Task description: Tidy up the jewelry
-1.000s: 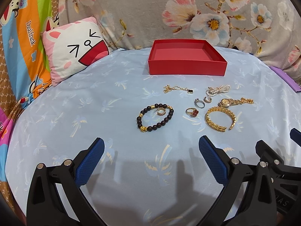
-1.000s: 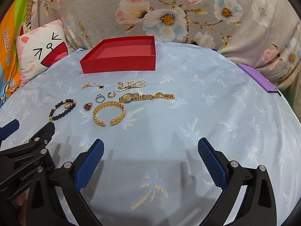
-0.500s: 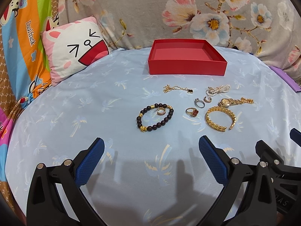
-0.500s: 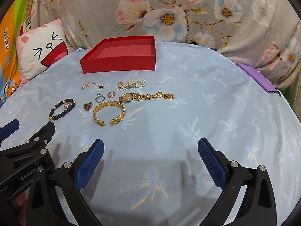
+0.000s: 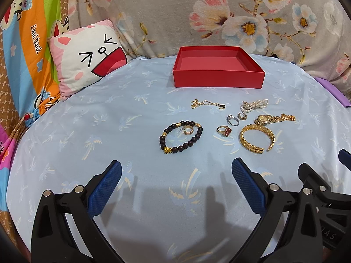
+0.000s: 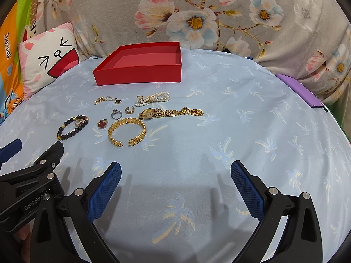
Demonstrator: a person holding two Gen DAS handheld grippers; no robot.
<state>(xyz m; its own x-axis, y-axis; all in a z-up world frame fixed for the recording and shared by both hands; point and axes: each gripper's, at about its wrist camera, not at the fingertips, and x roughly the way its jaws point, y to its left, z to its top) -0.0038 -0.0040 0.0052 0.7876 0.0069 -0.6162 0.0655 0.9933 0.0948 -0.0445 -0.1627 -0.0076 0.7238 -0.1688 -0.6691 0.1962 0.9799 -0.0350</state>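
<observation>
Jewelry lies scattered on the blue cloth (image 5: pixel 87 114) before the empty red box (image 5: pixel 218 81), and with our left tongs (image 5: pixel 175 182) and right tongs (image 6: pixel 175 180) both spread wide and empty, we should pinch the gold bangle (image 6: pixel 126 132) by its band.

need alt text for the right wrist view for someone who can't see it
Jewelry lies loose on a light blue palm-print cloth in front of an empty red box: a dark bead bracelet, gold cuff, gold watch, pearl strand and several rings. The right gripper hovers nearer the camera, jaws open and holding nothing.
</observation>
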